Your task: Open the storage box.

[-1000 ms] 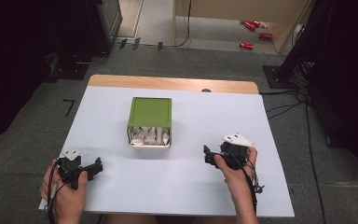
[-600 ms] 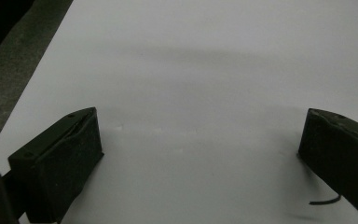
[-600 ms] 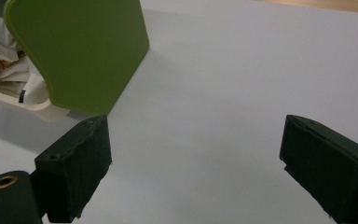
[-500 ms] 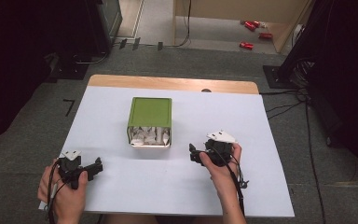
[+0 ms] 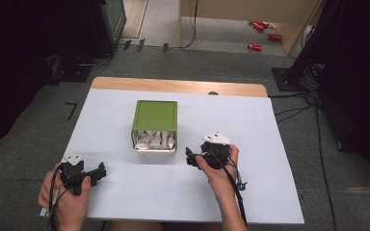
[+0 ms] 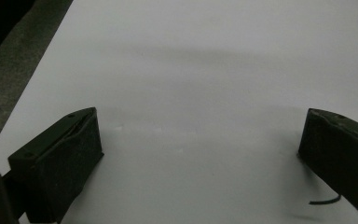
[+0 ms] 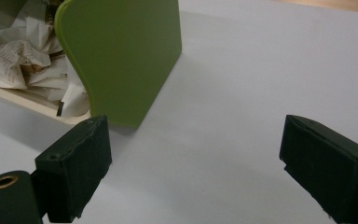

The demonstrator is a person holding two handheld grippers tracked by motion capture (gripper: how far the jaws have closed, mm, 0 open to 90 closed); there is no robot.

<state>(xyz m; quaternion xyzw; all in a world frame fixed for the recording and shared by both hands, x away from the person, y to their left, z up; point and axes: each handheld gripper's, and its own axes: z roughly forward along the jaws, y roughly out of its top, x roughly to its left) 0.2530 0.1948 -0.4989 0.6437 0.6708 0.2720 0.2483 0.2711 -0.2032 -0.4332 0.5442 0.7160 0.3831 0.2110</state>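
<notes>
Right gripper (image 5: 191,158) now nearer green box (image 5: 155,117), jaws apart.

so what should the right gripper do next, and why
Probably ease the right gripper on toward the green box. Its fingers stand wide open with nothing between them, the box's open end full of crumpled paper lies just ahead to one side.

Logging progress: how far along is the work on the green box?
Nothing looks done: the green box lies on its side, crumpled paper inside. In hand: the right gripper, jaws open, sits near its right corner. Gripping it remains; the left gripper is open, apart.
</notes>
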